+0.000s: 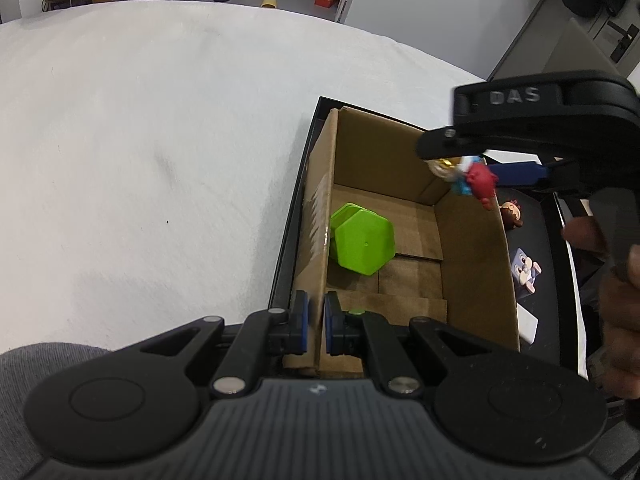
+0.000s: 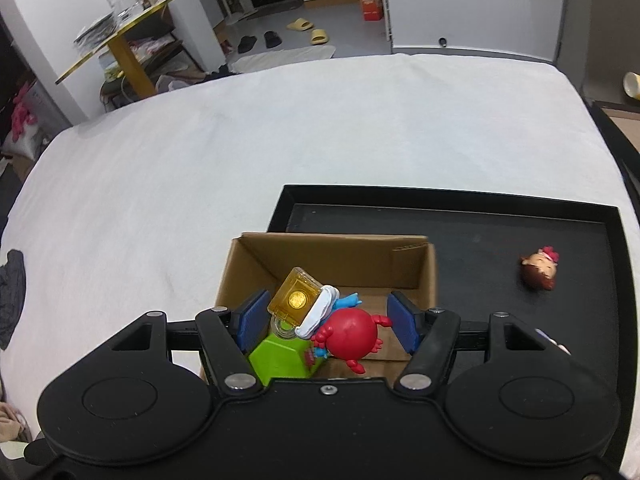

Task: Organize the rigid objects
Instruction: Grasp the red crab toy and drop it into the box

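Cardboard box (image 1: 472, 248) sits inside a black tray (image 2: 480, 200), centre-right of the left wrist frame, a green hexagonal container (image 1: 362, 242) on its floor. Left gripper (image 1: 316, 326) clamps the box's near wall. Right gripper (image 2: 328, 320) hangs spread apart above the box; red crab toy (image 2: 352, 334) lies between its pads, contact unclear.

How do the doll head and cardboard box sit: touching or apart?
Apart. Right wrist view shows bare black tray between doll head and cardboard box.
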A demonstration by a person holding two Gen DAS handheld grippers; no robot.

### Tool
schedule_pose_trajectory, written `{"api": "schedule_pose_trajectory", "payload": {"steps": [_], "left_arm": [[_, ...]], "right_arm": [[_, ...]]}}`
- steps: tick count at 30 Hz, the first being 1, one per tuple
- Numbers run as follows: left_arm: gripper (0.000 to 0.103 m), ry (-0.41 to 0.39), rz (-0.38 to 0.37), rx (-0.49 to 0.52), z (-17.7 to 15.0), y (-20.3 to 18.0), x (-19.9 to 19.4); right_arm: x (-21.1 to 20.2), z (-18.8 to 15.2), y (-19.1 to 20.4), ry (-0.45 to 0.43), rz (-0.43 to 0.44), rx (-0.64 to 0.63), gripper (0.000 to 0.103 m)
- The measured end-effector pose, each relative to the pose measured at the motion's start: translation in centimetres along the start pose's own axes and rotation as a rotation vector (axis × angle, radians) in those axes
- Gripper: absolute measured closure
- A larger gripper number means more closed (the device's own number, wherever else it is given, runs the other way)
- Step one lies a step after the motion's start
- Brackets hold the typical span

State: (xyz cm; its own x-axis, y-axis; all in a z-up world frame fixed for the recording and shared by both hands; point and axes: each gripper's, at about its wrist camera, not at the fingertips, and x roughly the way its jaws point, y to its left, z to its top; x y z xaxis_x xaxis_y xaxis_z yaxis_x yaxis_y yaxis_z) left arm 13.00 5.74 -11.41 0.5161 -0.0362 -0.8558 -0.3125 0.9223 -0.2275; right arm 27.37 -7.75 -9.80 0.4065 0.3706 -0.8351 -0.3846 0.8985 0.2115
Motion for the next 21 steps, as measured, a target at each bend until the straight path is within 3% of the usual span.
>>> {"api": "schedule_pose_trajectory", "payload": {"steps": [11,14,21], "left_arm": [[0.096,0.003,-0.009,-0.015,0.1,0.3,-0.1],[0.096,0.002,-0.009,-0.019,0.0,0.4,0.0],[0.096,0.003,-0.010,-0.019,0.0,0.5,0.0]], "right_arm": [[1.9,0.6,3.2,0.022,0.050,-0.058,0.039],[1.5,0.7,4.1,0.011,0.062,-0.098,0.035],[0.3,0.2,3.1,0.019,0.079,-0.071,0.035]]}}
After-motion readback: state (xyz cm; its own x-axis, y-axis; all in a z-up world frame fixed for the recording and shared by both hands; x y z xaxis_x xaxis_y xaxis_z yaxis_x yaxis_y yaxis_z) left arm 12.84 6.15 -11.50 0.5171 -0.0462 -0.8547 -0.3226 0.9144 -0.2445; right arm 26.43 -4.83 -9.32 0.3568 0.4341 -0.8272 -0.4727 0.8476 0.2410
